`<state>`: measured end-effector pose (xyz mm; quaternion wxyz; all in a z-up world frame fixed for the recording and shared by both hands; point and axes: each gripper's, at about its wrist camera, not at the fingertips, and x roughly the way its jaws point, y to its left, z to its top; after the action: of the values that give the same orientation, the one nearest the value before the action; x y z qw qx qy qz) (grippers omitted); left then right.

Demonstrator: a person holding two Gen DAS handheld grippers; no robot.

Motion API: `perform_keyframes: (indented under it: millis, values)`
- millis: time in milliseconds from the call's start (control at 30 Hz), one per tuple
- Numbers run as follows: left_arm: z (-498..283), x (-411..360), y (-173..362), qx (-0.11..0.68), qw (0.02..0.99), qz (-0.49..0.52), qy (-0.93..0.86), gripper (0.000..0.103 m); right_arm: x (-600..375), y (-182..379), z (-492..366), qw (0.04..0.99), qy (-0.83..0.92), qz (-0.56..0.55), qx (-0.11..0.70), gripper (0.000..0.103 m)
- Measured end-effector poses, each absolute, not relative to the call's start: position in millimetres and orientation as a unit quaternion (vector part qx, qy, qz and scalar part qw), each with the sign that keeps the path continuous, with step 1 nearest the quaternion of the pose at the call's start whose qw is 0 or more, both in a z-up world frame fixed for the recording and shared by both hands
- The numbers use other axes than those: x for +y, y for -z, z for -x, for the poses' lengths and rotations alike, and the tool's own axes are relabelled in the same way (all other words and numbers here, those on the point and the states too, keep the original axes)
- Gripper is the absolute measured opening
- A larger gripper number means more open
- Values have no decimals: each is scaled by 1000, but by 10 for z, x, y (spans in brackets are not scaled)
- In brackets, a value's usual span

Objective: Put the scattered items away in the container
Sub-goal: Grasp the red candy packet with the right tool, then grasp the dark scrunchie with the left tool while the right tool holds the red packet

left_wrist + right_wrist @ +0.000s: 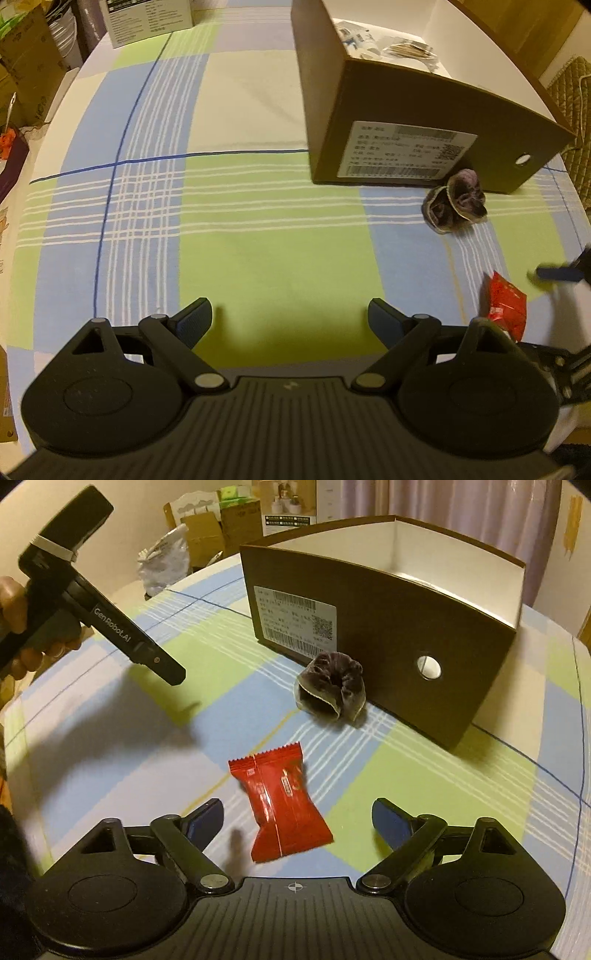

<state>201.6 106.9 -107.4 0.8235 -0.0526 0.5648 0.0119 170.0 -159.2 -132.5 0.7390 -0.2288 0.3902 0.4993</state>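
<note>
Red snack packet (282, 806) lies flat on the checked tablecloth (424, 775), just in front of the right gripper (297, 818) and a bit toward its left finger. That gripper's jaws stand wide apart and hold nothing. To pick the packet up well, I think the gripper should slide a little to the side so the packet sits in the middle, go down low, and then squeeze across the narrow part, not the crinkly ends. After that it goes up and over the wall of the brown cardboard box (388, 646), which stands a little way behind. A dark scrunchie (332, 690) waits right against the front of the box. The left gripper (290, 323) is open too, with only bare cloth between its jaws. The left view looks down into the box and shows small packets (391, 46) already inside; the right view cannot see those. The right view shows a hand (22, 627) holding the left gripper, and the whole red packet, which the left view half hides.
</note>
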Motion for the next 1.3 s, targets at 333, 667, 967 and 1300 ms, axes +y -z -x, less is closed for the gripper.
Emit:
perform_keyframes:
  millis: [333,667,967,1300]
  values:
    - [-2046,907,992,557,830,38,4,89,-1458,1414,-1716,729,-501,234,403,39]
    - [-2025,624,995,537,841,30,62,89,-2152,1314,-2156,800,-359,114,467,38]
    - [-2354,87,981,509,853,-4,115,89,-2293,1292,-2208,823,-320,106,458,39]
    - [-2703,-179,1122,500,862,-1,88,88,-2358,1313,-2230,825,-319,106,454,39]
